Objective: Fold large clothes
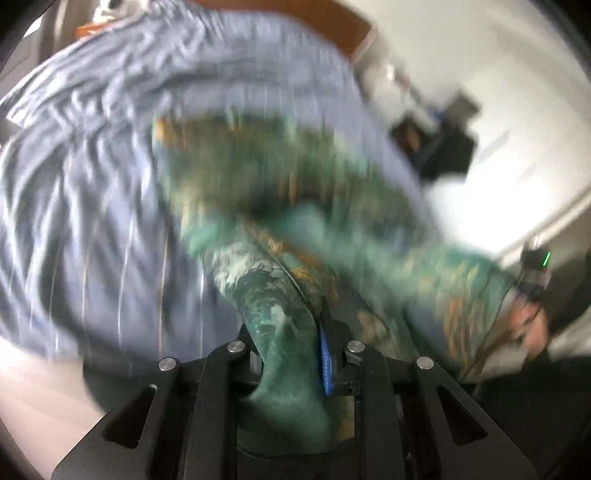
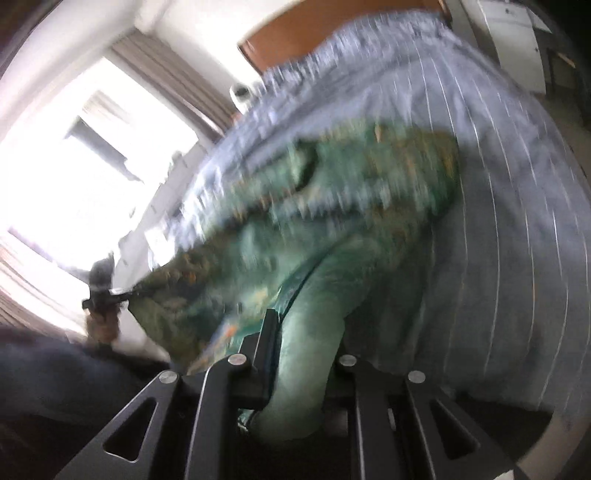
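With both claws clamped on the green garment [image 1: 295,229], I've got it hanging between them over the striped bedsheet [image 1: 92,184]. My left gripper [image 1: 291,354] is pinched narrow on a bunched green fold, cloth squeezed right between the pads. My right gripper [image 2: 295,350] is doing the same, jaws nearly closed on another thick fold.

In the left view, the garment runs from my claw at 6 o'clock out toward 3 o'clock, where the other gripper [image 1: 532,273] shows small and far off. In the right view it's mirrored: cloth leaves my claw at 6 and stretches to about 8 o'clock, to the left tool [image 2: 101,291]. So the long axis lies straight between my two hands, and the bulk of the fabric sags away ahead of both claws, toward 12, draping onto the sheet. Neither hand is clearly nearer the free end; both hold one edge.

That's what the next move turns on, I reckon: the held edge is up and the loose body hangs forward, so carrying both hands together toward 12 should lay the edge over the rest. They need to travel level, or the fold goes skewed.

Room looks good. The sheet spreads wide to 12 in both views. A wooden headboard [image 2: 303,33] bounds it far at 12 to 1, and the bed's edge falls away toward the bright window [image 2: 92,155] at 9 to 10. It's all badly blurred, so seams and sleeves I can't make out.
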The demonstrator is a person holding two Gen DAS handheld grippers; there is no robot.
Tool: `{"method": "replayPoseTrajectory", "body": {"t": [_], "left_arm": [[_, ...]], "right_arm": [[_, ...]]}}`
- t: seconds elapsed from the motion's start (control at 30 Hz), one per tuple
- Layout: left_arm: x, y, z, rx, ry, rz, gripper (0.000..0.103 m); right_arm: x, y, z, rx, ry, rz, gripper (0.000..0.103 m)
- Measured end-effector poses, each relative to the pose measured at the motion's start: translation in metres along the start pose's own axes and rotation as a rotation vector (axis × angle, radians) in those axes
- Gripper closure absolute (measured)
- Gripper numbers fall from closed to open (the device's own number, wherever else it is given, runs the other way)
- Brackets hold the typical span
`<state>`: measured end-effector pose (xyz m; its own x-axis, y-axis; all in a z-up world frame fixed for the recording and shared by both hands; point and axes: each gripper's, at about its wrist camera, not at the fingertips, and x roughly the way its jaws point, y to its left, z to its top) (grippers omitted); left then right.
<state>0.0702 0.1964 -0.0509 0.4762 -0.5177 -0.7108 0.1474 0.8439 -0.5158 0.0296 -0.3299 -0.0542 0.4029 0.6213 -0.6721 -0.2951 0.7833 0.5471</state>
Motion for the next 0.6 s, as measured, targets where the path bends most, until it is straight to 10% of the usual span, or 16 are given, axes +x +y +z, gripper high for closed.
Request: {"method": "replayPoseTrajectory", "body": {"t": [0.2, 0.43, 0.6], "left_arm": [[0.071, 0.032, 0.128, -0.108, -0.083, 0.088, 0.084], [0.177, 0.056, 0.168, -0.144, 0.030, 0.207, 0.068], [0.161, 0.077, 0.174, -0.272, 0.035, 0.035, 0.041]], "right_arm": [[0.048, -0.031, 0.120, -0.004, -0.156, -0.079, 0.087], [0.137, -0.102, 0.184, 0.188, -0.199, -0.159, 0.086], [0.176, -0.155, 0.179, 0.433, -0.151, -0.101, 0.066]]}}
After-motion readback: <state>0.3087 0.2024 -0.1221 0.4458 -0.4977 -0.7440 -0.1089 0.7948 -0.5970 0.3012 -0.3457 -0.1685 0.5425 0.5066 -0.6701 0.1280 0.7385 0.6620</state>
